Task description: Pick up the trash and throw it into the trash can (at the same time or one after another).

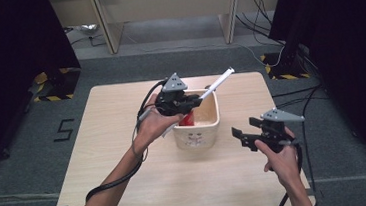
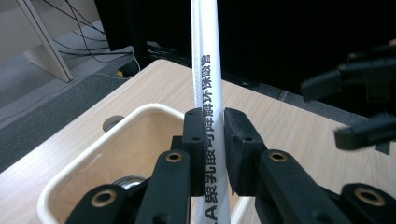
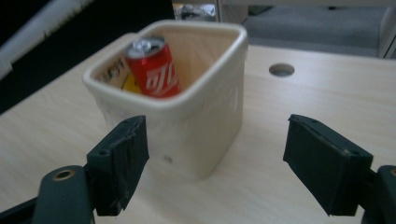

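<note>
Wood counter [image 1: 128, 188], dark curtains: my left gripper [image 2: 215, 140] pinches a wrapped straw [image 2: 205, 70] above the bin [image 3: 224, 93].
Right gripper [image 3: 215, 163] spread, empty, near right. Straw could slide through the pads, or snag the can [image 3: 154, 70] inside.

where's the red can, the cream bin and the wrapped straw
red can [image 3: 153, 69]: right gripper view, on its printed side.
cream bin [image 3: 205, 126]: right gripper view, on its front wall.
wrapped straw [image 2: 205, 74]: left gripper view, on its printed wrapper.
</note>
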### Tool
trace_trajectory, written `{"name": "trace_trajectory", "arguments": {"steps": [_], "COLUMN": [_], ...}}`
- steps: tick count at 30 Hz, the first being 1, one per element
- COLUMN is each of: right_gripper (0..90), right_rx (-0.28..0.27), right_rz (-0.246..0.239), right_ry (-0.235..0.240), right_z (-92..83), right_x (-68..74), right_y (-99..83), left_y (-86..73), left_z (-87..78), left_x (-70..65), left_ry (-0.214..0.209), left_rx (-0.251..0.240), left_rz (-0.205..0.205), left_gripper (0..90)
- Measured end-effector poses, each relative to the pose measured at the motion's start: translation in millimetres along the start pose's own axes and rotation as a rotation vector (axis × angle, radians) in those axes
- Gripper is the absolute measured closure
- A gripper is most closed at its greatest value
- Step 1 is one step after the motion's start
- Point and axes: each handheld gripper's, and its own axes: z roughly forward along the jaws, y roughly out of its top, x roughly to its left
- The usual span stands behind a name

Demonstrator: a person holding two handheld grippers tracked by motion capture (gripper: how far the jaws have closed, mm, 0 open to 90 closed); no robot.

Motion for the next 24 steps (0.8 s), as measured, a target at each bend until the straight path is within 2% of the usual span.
{"name": "trace_trajectory", "arguments": {"steps": [4, 7, 11, 15, 19, 24], "right_gripper": [27.0, 28.6, 29.9, 31.6, 32.5, 35.2], "right_rx": [-0.032, -0.056, -0.058, -0.077, -0.09, -0.102], "right_rz": [-0.021, -0.002, 0.009, 0.021, 0.037, 0.079], "right_ry": [-0.002, 0.035, 0.062, 0.07, 0.093, 0.135], "right_z": [6.7, 12.7, 23.2, 31.9, 38.8, 46.2], "right_x": [1.7, 2.2, 4.6, 6.7, 11.2, 15.1], "right_y": [27.9, 45.2, 63.2, 76.1, 85.0, 94.2], "left_y": [3.7, 4.3, 5.1, 6.0, 6.0, 7.4], "left_z": [2.6, 4.6, 6.1, 7.3, 9.8, 11.3], "left_x": [-1.6, -0.8, -1.5, -3.6, -6.3, -9.1], "left_ry": [0.002, 0.005, 0.005, 0.006, 0.003, 0.005], "left_rx": [0.002, 0.003, -0.007, -0.008, -0.008, -0.018], "left_rz": [0.005, 0.004, 0.004, 0.006, 0.007, 0.002], "left_gripper": [78.8, 78.8, 78.7, 78.7, 78.7, 78.7]}}
